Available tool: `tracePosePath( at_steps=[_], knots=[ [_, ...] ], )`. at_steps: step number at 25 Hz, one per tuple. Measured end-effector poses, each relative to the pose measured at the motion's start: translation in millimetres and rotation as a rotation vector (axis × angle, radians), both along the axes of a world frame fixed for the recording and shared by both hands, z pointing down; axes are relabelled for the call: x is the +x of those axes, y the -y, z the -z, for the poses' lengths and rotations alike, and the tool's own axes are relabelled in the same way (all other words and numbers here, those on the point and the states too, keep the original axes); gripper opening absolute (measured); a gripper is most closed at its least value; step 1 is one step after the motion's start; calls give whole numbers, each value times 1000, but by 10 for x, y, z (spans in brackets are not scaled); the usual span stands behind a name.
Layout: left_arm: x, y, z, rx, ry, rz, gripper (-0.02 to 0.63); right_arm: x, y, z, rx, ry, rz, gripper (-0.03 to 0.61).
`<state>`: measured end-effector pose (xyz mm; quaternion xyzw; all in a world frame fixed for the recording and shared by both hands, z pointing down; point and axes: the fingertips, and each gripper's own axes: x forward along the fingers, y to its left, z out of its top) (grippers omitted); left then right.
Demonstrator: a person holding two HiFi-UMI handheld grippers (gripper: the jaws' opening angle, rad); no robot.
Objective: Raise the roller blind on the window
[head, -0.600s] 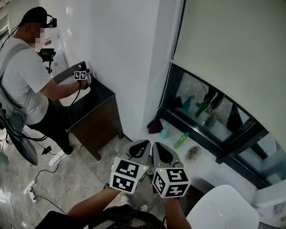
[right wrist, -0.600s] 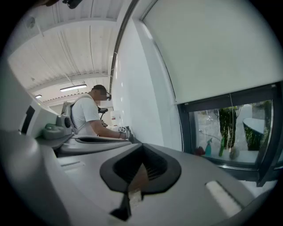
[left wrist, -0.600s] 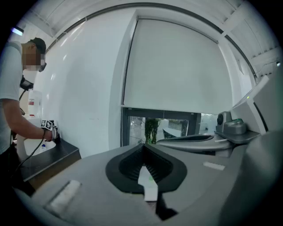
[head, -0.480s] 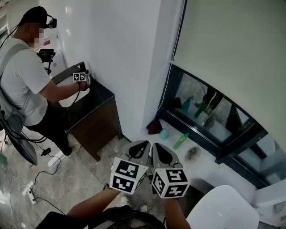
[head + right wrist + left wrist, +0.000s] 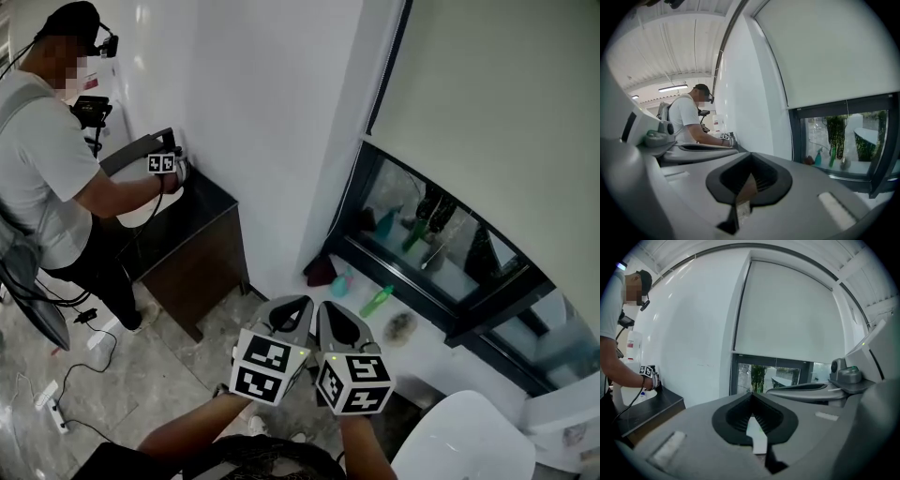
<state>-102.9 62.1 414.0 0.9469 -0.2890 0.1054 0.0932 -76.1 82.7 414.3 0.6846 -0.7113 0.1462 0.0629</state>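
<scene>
Honestly, little changes, the view just drifts toward the window [image 5: 441, 246]. Left gripper [image 5: 292, 316] and right gripper [image 5: 339, 322] sit closed tight and empty, well apart from the mostly lowered roller blind [image 5: 497, 122]; raising looks unstarted.

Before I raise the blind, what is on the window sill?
On the window sill are a teal spray bottle, a green bottle, a dark red thing and a grey clump. The roller blind covers the upper pane.

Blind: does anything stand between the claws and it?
Nothing visible does. The left claw and right claw, both shut and empty, face the blind across open air. The bottles lie low on the sill, beneath that line.
</scene>
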Motion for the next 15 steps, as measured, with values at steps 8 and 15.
tracePosePath(
  at_steps=[8,15],
  knots=[
    [-2,287,-34,-3,0,1,-5,13,268,-34,-5,7,-9,-5],
    [285,526,-69,-4,16,12,-5,296,504,-64,7,27,3,-8]
  ],
)
